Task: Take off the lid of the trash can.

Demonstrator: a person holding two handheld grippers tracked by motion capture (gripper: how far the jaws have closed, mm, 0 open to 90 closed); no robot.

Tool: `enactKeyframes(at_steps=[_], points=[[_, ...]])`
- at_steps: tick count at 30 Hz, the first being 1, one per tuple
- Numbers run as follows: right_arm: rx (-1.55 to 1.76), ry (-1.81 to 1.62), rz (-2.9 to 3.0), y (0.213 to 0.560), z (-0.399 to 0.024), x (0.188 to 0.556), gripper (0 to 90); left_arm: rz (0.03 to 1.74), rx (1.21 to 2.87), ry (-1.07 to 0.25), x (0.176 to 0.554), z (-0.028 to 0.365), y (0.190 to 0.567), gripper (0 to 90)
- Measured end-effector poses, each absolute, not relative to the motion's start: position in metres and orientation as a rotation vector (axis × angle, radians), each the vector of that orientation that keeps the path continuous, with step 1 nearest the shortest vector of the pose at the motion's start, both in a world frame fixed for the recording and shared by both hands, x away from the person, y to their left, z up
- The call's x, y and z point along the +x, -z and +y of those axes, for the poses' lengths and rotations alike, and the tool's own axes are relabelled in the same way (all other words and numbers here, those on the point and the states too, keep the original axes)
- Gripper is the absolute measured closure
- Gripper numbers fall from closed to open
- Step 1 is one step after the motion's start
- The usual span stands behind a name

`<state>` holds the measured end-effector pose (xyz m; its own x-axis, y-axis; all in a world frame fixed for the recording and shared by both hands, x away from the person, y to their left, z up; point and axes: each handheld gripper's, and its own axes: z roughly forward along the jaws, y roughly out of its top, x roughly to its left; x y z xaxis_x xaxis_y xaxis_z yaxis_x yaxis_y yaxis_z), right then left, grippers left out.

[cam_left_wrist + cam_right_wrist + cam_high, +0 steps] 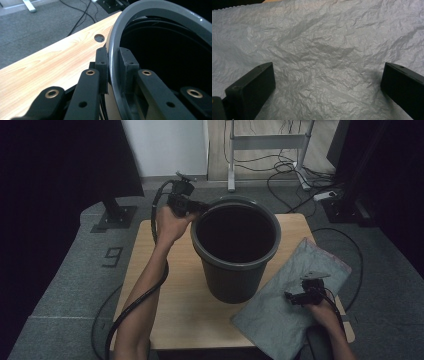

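Both tongs are busy: my left gripper [113, 68] is clamped on the rim of the big dark grey plastic bucket [235, 251], one pad outside the lip and one inside, jaws nearly closed on that thin wall. My right gripper [328, 82] stands with its jaws spread wide, nothing between them, just above the crinkled grey plastic bag [292, 302].

By size, the square light wooden table [185, 310] comes first, on grey carpet with cables trailing at twelve o'clock. The bucket stands upright at the table's centre, mouth open and dark inside. I hold its rim at about ten o'clock, I judge to steady it so it will not slide or tip while the bag is handled. The bag lies flat at the bucket's four o'clock, touching its base or nearly so, with one corner hanging past the table's edge, ready to be picked up and likely used as a liner.

My left forearm reaches far forward, wrist bent inward toward the rim. My right hand [325, 312] sits low at five o'clock, gripper pointed down and forward onto the sheet.
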<state>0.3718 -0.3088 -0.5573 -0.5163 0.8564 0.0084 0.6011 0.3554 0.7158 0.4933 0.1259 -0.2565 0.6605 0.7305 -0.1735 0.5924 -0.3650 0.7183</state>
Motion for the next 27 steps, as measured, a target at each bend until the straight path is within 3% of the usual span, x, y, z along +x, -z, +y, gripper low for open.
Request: enactKeyframes(at_steps=[27], points=[[1.279, -0.957, 2.256, 0.557, -0.309, 0.372, 0.0, 1.074, 1.987, 0.005, 0.499, 0.139, 0.244, 80.0]])
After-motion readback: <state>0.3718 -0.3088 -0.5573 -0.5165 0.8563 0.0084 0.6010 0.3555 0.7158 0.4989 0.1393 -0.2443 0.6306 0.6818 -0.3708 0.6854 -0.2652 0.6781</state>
